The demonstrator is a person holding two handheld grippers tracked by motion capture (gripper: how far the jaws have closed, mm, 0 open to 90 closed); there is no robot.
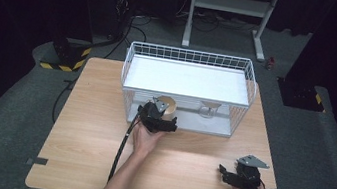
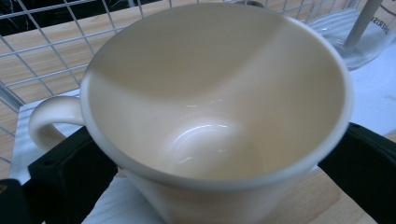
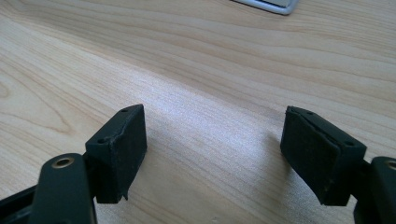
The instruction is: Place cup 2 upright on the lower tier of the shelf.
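right hand-held gripper (image 1: 229,177): near edge of the table (image 1: 85,163), jaws apart, nothing between them, bare wood under them in the right gripper view. Idle, well apart from the work.
left hand-held gripper (image 1: 164,123): at the front opening of the wire rack (image 1: 247,93), lower level. Jaws stand either side of the cream mug (image 2: 215,116); pads look just off the wall, so I read it as released, not clamped.
mug: upright, mouth up, empty, on the rack's lower tray. Sits right between the left jaws; handle sticks out to the left in the left gripper view, clear of the pads.
key relation: mug lies dead ahead of the left gripper, vertical axis across the jaw line. Left hand is the near one by far. Next move is likely a straight pull-back toward the person.
neighbour: clear glass (image 1: 208,109) farther right on the same tray, apart from the mug.
surface: light wood table, white rack at its far side.
room: dark, grey floor, cables, metal stand behind.
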